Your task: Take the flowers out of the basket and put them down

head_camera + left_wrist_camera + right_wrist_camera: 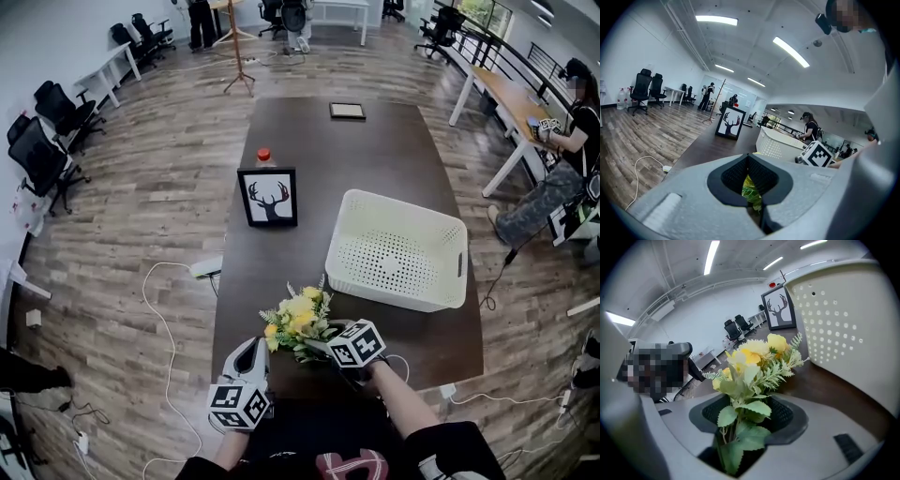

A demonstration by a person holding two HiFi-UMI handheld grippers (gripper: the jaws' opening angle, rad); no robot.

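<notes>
A bunch of yellow flowers [298,323] with green leaves lies on the dark table [309,141] near its front edge, outside the white perforated basket [394,291], which holds nothing I can see. My right gripper [330,351] is at the bunch's stem end. In the right gripper view the stems and leaves [740,427] pass between its pads, which stand apart: it is open. My left gripper [253,354] hangs just left of the bunch at the table edge. Its jaws [749,161] meet, and a sliver of green leaf [751,190] shows in the slit.
A framed deer picture [268,197] stands at the table's left, with a red-capped bottle [263,156] behind it. A small frame [347,111] lies at the far end. A person [562,159] sits at a desk to the right. Cables [159,309] run over the floor.
</notes>
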